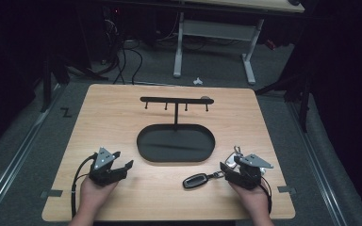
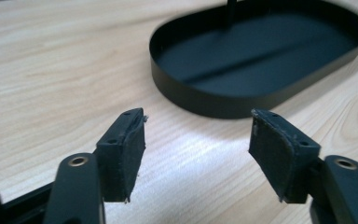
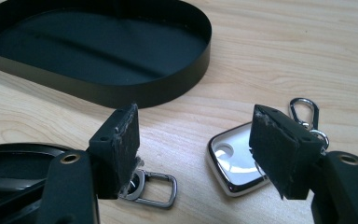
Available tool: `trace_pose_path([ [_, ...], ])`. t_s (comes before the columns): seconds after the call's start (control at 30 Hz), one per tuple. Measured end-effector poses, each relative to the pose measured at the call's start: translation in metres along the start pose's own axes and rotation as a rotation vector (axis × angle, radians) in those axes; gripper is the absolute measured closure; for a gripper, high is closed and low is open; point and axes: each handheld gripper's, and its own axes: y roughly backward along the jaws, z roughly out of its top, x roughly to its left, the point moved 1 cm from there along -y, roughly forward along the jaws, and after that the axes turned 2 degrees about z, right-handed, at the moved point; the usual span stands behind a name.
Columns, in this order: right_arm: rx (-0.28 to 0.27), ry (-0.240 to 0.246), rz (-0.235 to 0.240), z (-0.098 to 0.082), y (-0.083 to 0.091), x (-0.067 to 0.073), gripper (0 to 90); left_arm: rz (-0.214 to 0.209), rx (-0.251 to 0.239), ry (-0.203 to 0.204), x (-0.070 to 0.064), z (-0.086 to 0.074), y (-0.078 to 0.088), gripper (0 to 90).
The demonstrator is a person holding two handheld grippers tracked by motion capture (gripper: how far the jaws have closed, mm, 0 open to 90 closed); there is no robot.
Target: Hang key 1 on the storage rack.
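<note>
Near edge of worktop (image 1: 122, 197): left gripper (image 1: 118, 165) spread, empty. Right gripper (image 3: 193, 140) spread too — a key fob (image 1: 195, 181) lies just left of it, a chrome tag (image 3: 233, 163) and clips between its jaws. Probably light, rigid, slick; take it by the ring (image 3: 156, 189). Farther in, mid-worktop: black oval tray (image 1: 146, 136) with hook stand (image 1: 175, 100).

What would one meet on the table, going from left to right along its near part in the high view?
Left claw → black key fob → right claw.
</note>
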Motion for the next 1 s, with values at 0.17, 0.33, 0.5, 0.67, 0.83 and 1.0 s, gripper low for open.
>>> trace_pose_path([
  [0.17,-0.002,-0.017,-0.002,-0.001,0.003,-0.002,32.7,-0.018,-0.021,0.023,-0.001,0.003,-0.002,37.6],
  [0.33,0.002,-0.044,-0.005,-0.004,0.010,-0.007,30.3,-0.027,-0.032,0.031,0.000,0.005,-0.006,37.5],
  [0.5,0.010,-0.043,-0.032,-0.012,0.019,-0.007,28.1,-0.026,-0.045,0.023,-0.002,0.009,-0.011,36.2],
  [0.67,0.017,-0.030,-0.037,-0.018,0.026,-0.005,28.4,-0.041,-0.055,0.061,0.002,0.012,-0.015,36.2],
  [0.83,0.044,-0.005,-0.013,-0.023,0.028,0.004,32.2,-0.049,-0.045,0.062,0.003,0.012,-0.018,36.2],
  [1.0,0.089,0.016,0.031,-0.025,0.021,0.013,46.2,-0.051,-0.036,0.047,0.000,0.012,-0.019,36.3],
])
